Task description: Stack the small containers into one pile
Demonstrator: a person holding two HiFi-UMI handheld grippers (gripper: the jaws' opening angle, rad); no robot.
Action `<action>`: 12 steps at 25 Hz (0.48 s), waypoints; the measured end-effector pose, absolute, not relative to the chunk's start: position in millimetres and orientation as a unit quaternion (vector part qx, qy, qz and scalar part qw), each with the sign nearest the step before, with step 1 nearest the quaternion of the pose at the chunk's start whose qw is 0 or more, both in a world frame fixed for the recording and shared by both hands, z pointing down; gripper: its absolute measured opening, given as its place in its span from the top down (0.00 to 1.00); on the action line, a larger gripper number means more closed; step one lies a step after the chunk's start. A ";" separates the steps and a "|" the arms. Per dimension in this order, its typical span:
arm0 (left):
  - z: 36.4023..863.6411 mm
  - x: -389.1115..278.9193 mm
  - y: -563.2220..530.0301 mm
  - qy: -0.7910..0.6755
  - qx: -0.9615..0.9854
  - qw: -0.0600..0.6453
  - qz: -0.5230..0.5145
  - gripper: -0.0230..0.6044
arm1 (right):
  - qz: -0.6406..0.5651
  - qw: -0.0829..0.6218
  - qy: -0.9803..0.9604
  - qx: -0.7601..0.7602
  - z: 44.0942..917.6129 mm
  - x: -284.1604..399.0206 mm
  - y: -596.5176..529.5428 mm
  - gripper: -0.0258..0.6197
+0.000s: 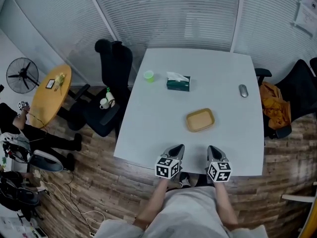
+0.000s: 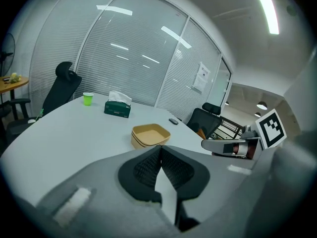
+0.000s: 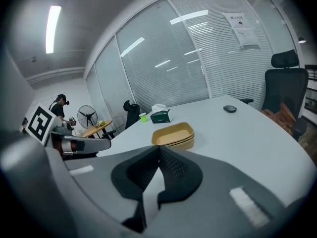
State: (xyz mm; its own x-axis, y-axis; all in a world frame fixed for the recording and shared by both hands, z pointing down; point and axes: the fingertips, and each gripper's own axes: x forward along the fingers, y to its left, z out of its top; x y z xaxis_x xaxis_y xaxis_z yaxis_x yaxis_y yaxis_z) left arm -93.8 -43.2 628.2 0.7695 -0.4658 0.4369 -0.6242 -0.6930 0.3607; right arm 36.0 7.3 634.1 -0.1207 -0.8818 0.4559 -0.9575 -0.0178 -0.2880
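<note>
A pile of tan shallow containers (image 1: 200,119) rests nested on the white table (image 1: 148,128), a little beyond both grippers; the same pile (image 2: 150,135) shows in the left gripper view and again (image 3: 173,135) in the right gripper view. My left gripper (image 1: 177,150) hangs over the table's near edge, shut with nothing in it, its tips together (image 2: 160,149). Beside it, my right gripper (image 1: 213,151) is likewise shut and empty, tips meeting (image 3: 159,148). Both stand well short of the pile.
Further back on the table are a green tissue box (image 1: 178,82), a small green cup (image 1: 149,76) and a dark computer mouse (image 1: 243,90). Black office chairs (image 1: 111,90) stand at the left and right sides. A round yellow side table (image 1: 52,93) and a fan (image 1: 22,75) are at the left.
</note>
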 end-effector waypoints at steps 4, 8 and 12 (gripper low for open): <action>632.8 -92.3 -42.4 -0.298 0.903 0.260 0.168 0.96 | 0.274 0.073 -0.704 0.652 633.8 37.7 2.8 0.96; 631.6 -89.6 -38.5 -0.289 0.905 0.265 0.167 0.96 | 0.282 0.076 -0.703 0.648 638.8 35.3 3.9 0.96; 632.8 -89.5 -37.6 -0.287 0.905 0.267 0.168 0.96 | 0.284 0.083 -0.707 0.642 641.6 29.9 4.0 0.96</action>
